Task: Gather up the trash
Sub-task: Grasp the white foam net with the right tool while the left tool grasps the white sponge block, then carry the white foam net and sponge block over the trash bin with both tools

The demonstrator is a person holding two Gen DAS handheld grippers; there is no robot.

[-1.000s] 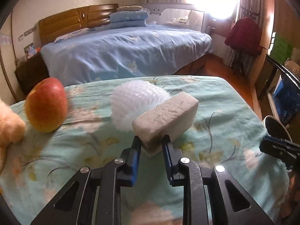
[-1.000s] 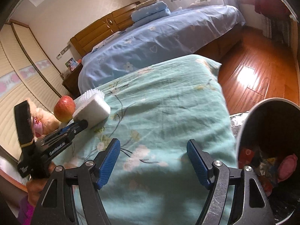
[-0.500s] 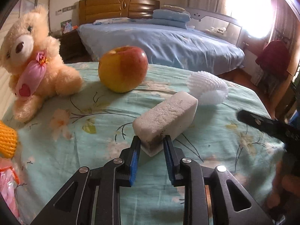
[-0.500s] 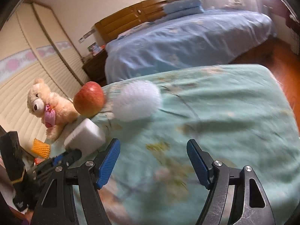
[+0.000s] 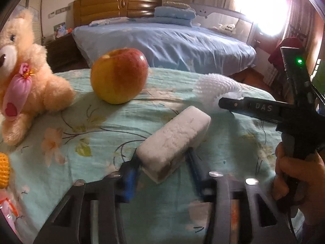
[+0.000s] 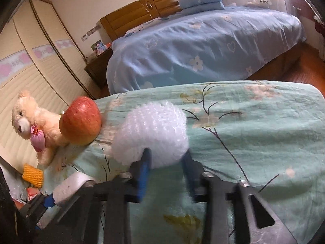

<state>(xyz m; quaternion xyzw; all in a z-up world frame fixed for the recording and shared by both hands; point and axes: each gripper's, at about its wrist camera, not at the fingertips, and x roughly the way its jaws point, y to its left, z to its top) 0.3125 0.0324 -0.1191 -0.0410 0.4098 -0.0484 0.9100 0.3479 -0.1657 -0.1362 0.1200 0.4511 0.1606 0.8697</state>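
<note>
Presently the left gripper has its blue-padded jaws spread a little wider than the white rectangular foam block, whose near end lies between them on the pale green floral cloth; whether the pads press it is blurred. Beyond the block stands a red and yellow apple, with a cream plush teddy bear just to its left. The right gripper has its fingers at either side of the white foam mesh fruit sleeve, apparently pinching its near edge, though motion blur makes contact uncertain. An orange mesh sleeve lies at the cloth's left edge, near the bear. A blue-covered bed fills the background.
</note>
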